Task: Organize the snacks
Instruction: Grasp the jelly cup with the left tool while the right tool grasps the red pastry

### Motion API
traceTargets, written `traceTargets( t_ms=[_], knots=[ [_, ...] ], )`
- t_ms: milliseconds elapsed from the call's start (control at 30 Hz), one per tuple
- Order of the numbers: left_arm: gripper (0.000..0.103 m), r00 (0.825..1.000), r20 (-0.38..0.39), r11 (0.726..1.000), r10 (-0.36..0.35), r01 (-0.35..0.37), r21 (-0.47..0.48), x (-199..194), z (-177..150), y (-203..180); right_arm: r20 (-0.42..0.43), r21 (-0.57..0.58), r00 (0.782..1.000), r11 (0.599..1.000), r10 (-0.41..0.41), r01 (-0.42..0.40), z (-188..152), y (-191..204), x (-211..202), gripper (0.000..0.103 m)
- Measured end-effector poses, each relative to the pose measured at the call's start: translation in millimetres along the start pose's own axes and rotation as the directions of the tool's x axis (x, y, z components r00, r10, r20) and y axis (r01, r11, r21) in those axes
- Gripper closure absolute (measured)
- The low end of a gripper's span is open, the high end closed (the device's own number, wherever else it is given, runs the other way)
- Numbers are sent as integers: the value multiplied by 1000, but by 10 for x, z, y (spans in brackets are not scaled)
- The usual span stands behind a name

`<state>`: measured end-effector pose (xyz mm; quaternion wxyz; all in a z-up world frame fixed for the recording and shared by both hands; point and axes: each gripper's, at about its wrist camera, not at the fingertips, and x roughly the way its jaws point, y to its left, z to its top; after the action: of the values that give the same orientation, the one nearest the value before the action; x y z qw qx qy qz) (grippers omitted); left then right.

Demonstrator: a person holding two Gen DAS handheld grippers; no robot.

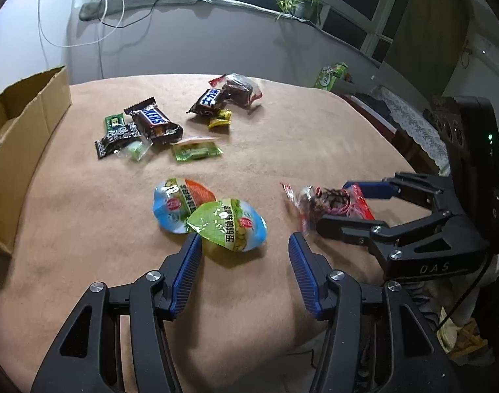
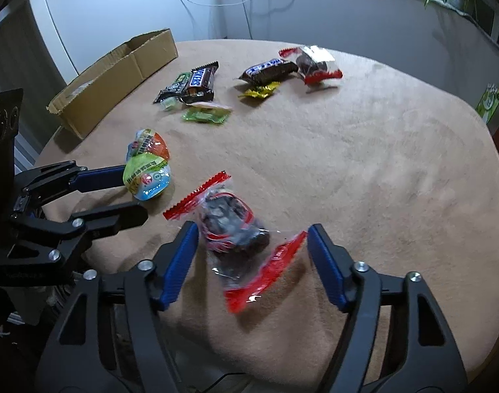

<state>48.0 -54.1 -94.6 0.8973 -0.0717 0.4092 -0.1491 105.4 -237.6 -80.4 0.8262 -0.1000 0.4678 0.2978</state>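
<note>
Each gripper has its own snack ahead: the left gripper (image 1: 246, 245), half-open, straddles the green egg pouch (image 1: 228, 224) — the right gripper (image 2: 252, 239), wider, brackets the red-edged packet (image 2: 236, 229) lying slantwise on the surface (image 2: 380, 163).

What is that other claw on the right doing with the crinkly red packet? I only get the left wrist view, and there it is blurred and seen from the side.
Observer: In the right wrist view, the red-edged packet lies on the cloth between the fingers of the right gripper. The jaws stand open and are not pressing it.
Operator: What's inside it?
Observer: Dark lumps behind clear film, with red crimped ends.
Operator: My cardboard box is cut off at the edge. How far does it go?
Observer: The cardboard box is long, shallow and open-topped, at the cloth's far left edge. I cannot tell what is in it.
</note>
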Motion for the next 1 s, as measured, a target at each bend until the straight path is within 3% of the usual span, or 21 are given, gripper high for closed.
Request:
traceTargets(
  t_ms=[300, 400, 467, 567, 667, 1000],
  knots=[
    [55, 998, 12, 996, 55, -56, 67, 148, 73, -59, 4, -29, 1000, 1000, 3, -3, 43, 30, 63, 34],
    [55, 998, 16, 995, 64, -65, 73, 195, 86, -50, 3, -37, 1000, 999, 13, -13, 58, 56, 72, 45],
    [61, 997, 18, 995, 69, -70, 70, 217, 82, -43, 1, -44, 1000, 999, 14, -14, 61, 72, 73, 51],
    [65, 996, 26, 992, 80, -82, 95, 237, 73, -67, 2, -51, 1000, 999, 10, -10, 61, 91, 66, 52],
    [71, 997, 30, 993, 73, -76, 94, 231, 70, -51, 2, -48, 1000, 999, 15, -15, 59, 87, 68, 53],
    [72, 999, 45, 998, 30, -33, 53, 145, 65, 16, 19, -1, 999, 999, 40, -40, 63, 19, 31, 55]
  ],
)
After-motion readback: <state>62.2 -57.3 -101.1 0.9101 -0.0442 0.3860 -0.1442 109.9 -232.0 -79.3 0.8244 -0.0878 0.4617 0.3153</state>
